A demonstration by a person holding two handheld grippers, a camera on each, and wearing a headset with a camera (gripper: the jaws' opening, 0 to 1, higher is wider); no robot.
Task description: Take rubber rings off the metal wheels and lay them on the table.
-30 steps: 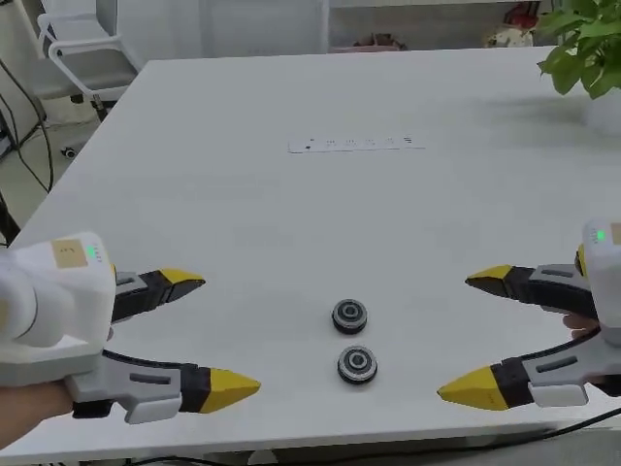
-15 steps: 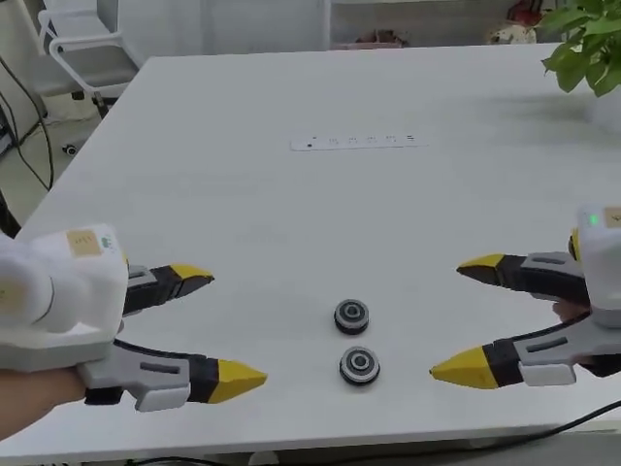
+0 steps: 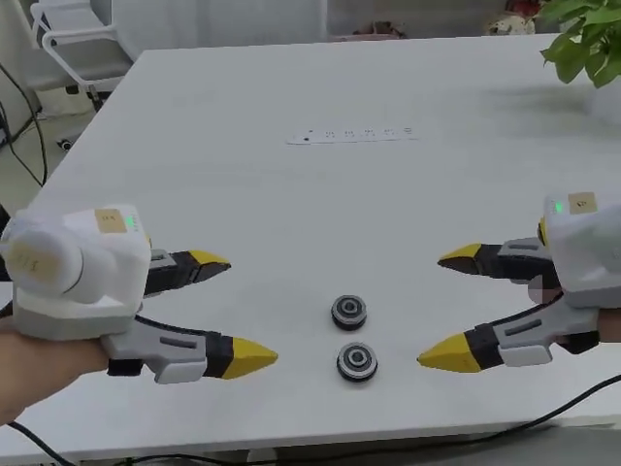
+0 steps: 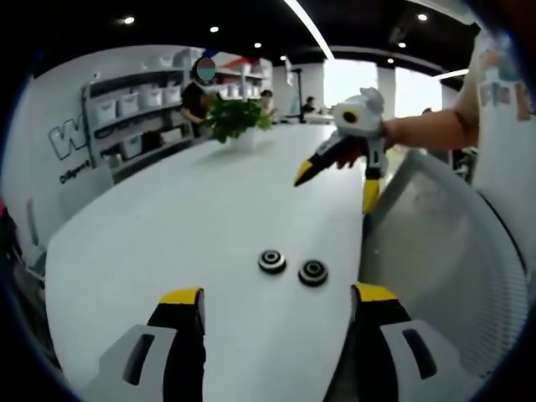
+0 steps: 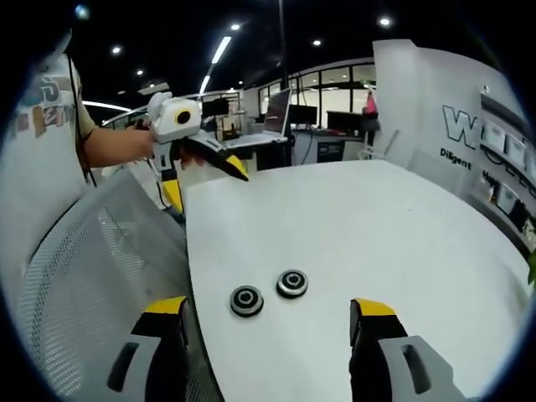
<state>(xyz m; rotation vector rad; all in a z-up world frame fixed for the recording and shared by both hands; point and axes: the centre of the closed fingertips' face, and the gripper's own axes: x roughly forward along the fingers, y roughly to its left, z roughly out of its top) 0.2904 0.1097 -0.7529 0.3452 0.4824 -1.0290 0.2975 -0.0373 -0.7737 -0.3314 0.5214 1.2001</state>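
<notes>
Far wheel (image 3: 349,312), near wheel (image 3: 357,361): both ringed, on tabletop (image 3: 291,194). Left gripper (image 3: 247,309), right gripper (image 3: 432,309): jaws spread, empty. Step: approach. Next, likely: clamp one wheel, peel rubber.

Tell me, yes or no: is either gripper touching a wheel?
No, the far wheel and near wheel lie between the left gripper and right gripper, clear of all jaws.

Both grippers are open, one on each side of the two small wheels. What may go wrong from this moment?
1. The near wheel and far wheel lie loose and close together, so grasping one may knock the other.
2. Both sit near the front edge of the table; a push could send one off.
3. The left gripper and right gripper face each other, so reaching together they may collide.
</notes>
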